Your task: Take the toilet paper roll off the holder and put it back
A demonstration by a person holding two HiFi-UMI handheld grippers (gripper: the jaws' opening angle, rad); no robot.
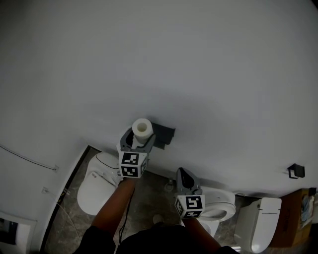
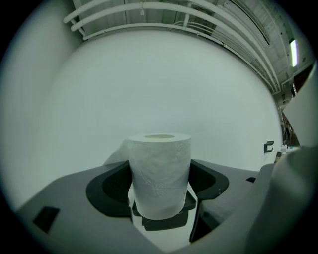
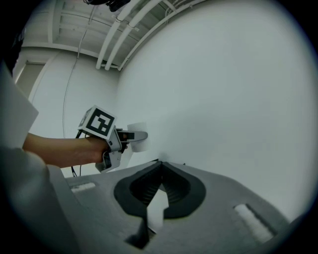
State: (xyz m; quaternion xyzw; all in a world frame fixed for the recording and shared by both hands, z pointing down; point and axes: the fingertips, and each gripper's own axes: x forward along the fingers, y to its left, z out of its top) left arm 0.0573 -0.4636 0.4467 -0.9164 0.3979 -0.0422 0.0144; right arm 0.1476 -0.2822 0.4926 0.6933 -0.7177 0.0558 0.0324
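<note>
Left gripper view: left gripper (image 1: 137, 141) pinches the toilet paper roll (image 2: 160, 173) just beside the holder (image 1: 165, 135); right gripper (image 3: 159, 165) is pressed together, empty. Next, probably, threading it back on.

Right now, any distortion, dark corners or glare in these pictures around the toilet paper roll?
Head view: dim and grey, toilet paper roll sharp. Left gripper view: fisheye bowing of the ceiling pipes, black corners, a bright ceiling light at upper right, roll crisp. Right gripper view: same bowing, dark corners.

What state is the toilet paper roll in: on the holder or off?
Off: the left gripper holds the toilet paper roll between its jaws, beside the holder.
</note>
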